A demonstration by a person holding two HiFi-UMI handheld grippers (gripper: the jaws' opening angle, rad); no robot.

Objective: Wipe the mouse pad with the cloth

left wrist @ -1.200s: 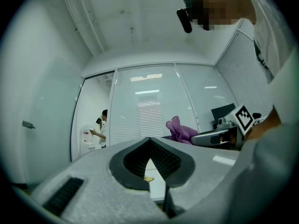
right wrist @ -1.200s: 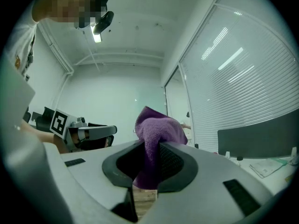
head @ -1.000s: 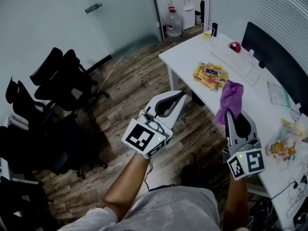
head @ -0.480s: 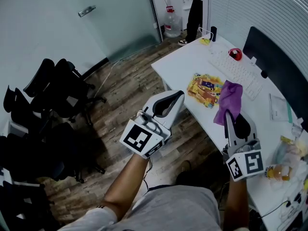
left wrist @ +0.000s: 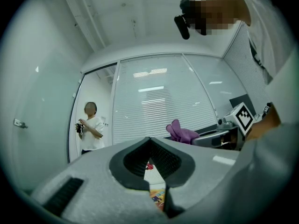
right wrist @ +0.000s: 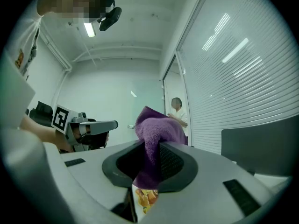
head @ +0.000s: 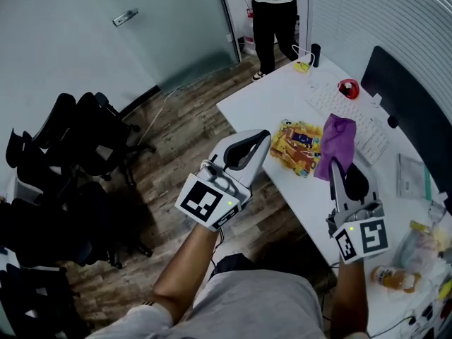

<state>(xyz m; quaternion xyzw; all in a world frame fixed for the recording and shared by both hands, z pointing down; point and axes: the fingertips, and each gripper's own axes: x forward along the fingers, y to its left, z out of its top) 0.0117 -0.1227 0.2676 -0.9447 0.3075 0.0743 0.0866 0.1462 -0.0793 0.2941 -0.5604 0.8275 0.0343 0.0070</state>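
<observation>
Right gripper (head: 333,167) has its jaws clamped on the purple cloth (head: 336,138). In the right gripper view the cloth (right wrist: 159,127) is pinched between the dark pads, bunching up past the tips with a tail hanging down. The right gripper (right wrist: 152,146) is held in the air over the near edge of the white desk (head: 261,104).

Left gripper (head: 260,138) has its jaws closed tip to tip with nothing in them. In the left gripper view (left wrist: 150,141) only a thin slit shows below the tips. It hovers just off the desk's left edge, over the wood floor (head: 198,126).

The mouse pad (head: 296,145), a colourful yellow print, lies flat on the desk between the two grippers in the head view. The cloth overlaps the pad's right edge there, but I can't tell whether they touch. A bit of the pad shows under the jaws in both gripper views (right wrist: 145,197) (left wrist: 158,197).

Also on the desk are a white keyboard (head: 353,115) right of the pad, a red mouse (head: 347,87) beyond it and a dark monitor (head: 409,97) at the far edge. An orange drink bottle (head: 392,277) lies near the right arm.

A person (head: 274,9) in a white top and black trousers stands at the far end of the desk. Black office chairs (head: 78,136) are clustered at left.
</observation>
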